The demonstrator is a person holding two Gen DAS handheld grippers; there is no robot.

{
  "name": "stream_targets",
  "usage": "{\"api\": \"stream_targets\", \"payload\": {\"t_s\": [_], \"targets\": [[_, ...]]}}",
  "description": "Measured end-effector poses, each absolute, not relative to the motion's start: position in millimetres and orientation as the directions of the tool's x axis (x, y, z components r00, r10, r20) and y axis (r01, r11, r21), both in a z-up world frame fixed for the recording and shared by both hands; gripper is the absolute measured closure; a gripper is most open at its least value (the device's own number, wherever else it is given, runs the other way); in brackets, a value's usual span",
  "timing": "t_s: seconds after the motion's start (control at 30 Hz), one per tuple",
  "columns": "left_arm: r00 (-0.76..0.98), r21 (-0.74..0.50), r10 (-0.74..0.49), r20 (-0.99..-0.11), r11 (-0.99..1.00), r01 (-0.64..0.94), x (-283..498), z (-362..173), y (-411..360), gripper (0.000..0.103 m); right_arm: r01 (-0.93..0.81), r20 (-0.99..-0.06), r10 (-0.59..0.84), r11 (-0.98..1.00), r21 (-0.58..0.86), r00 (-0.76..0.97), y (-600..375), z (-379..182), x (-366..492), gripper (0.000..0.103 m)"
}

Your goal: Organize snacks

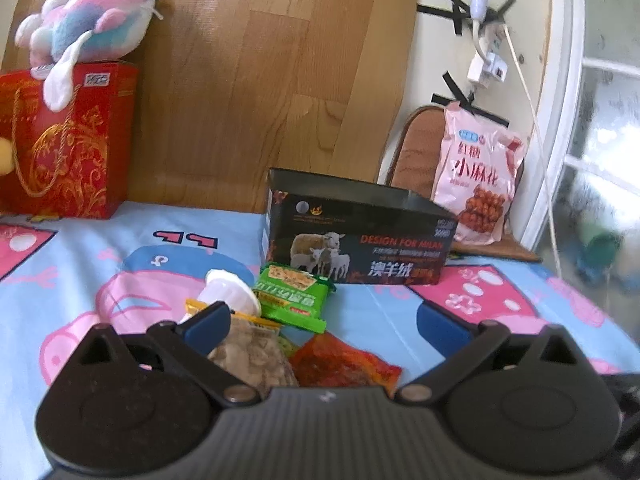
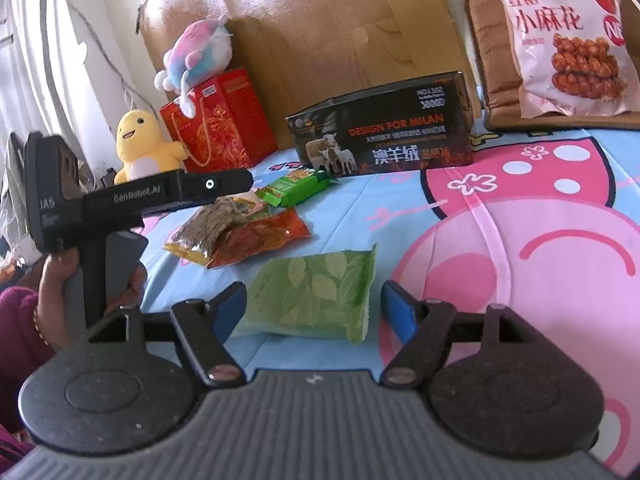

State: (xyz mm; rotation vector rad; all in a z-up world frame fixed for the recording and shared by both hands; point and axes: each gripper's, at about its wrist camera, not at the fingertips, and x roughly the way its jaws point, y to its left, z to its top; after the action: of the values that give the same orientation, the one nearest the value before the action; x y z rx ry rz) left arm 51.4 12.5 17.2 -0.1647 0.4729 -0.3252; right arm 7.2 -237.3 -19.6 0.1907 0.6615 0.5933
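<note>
Both claws open over loose snacks on the bed
Left claw (image 1: 324,324) straddles the snack pile (image 1: 280,344); right claw (image 2: 314,304) brackets the green packet (image 2: 316,292), likely bound for the black box (image 2: 380,128)

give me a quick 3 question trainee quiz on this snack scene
1. True or false: the right gripper has its jaws shut on the green leaf-print packet.
2. What stands at the back of the bedsheet, behind the loose snack packets? A) black box B) glass jar C) metal pot
3. Fill in: the pink snack bag leans on a brown ____.

Key:
1. False; the jaws are open, one on each side of the packet.
2. A, the black box.
3. Cushion.
</note>
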Motion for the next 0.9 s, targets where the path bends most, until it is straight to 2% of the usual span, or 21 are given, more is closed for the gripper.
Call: {"api": "stream_targets", "payload": {"t_s": [0.27,0.63,0.9], "targets": [[0.781,-0.349,-0.438,-0.445,0.888,0.298,34,27,13,0.000,-0.494,-0.532,0.580,0.811,0.313,0.616,-229,-19,3,0.021],[0.687,-0.391,-0.450,-0.571,0.884,0.255,38,14,-3,0.000,-0.496,-0.539,0.572,0.816,0.297,0.619,-227,-18,0,0.021],[0.617,-0.449,-0.504,-0.604,0.855,0.259,48,2,-13,0.001,-0.497,-0.554,0.551,0.827,0.263,0.624,-221,-18,-1,0.019]]}}
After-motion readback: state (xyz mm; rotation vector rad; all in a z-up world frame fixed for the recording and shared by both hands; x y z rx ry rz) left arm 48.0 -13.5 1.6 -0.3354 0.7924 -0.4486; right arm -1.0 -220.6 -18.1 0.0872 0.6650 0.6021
